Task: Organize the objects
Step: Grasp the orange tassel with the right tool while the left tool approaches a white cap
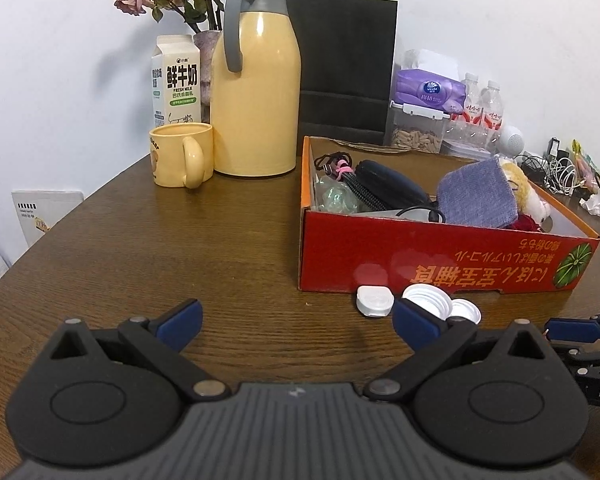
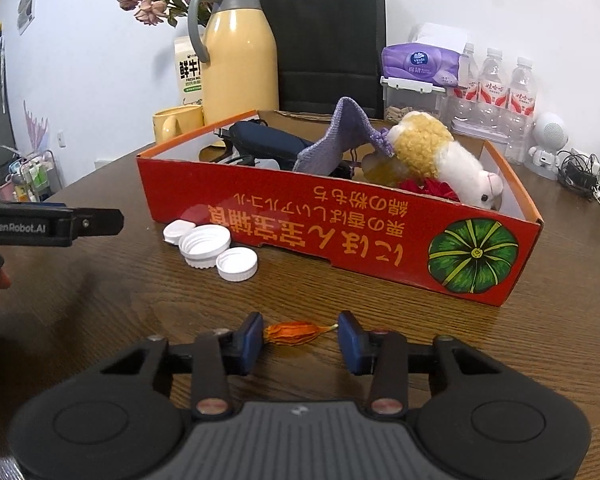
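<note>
A red cardboard box (image 1: pixel 440 260) (image 2: pixel 340 220) stands on the brown table, holding a purple knit piece (image 2: pixel 340 140), a plush toy (image 2: pixel 440 152), a dark case (image 1: pixel 392 184) and cords. Three white caps (image 2: pixel 212 246) (image 1: pixel 420 302) lie in front of it. A small orange tassel (image 2: pixel 294 333) lies on the table between my right gripper's (image 2: pixel 300 338) open fingers; its left end touches the left pad. My left gripper (image 1: pixel 298 318) is wide open and empty, its right finger just before the caps.
A yellow thermos jug (image 1: pixel 256 88), yellow mug (image 1: pixel 182 156), milk carton (image 1: pixel 178 80), dried flowers and a black paper bag (image 1: pixel 346 64) stand at the back. Tissues, water bottles (image 2: pixel 496 92), a white figurine and cables sit at the back right.
</note>
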The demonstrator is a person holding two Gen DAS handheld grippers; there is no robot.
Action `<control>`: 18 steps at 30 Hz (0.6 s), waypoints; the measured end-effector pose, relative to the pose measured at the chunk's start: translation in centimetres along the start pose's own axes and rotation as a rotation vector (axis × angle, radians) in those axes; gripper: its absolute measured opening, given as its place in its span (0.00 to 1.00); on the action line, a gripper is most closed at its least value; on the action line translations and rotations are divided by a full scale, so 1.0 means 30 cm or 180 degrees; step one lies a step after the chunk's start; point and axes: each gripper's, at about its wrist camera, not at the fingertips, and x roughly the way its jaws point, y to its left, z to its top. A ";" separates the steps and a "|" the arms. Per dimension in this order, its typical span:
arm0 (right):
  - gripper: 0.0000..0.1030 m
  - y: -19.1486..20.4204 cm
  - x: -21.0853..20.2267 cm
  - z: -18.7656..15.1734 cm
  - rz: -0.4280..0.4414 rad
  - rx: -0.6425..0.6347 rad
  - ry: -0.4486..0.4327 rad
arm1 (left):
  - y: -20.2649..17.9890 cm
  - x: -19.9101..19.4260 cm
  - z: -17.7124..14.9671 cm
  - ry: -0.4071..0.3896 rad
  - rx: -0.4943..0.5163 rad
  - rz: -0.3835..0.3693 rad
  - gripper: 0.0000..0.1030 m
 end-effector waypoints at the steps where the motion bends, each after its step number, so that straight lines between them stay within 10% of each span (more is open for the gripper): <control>1: 0.39 0.001 -0.001 0.000 -0.0003 -0.0005 -0.0002 | 0.000 0.001 0.000 0.0007 0.0001 0.0004 1.00; 18: 0.38 -0.010 -0.049 0.001 -0.0207 0.0047 -0.0354 | -0.102 0.036 0.005 0.0077 0.0250 -0.0089 1.00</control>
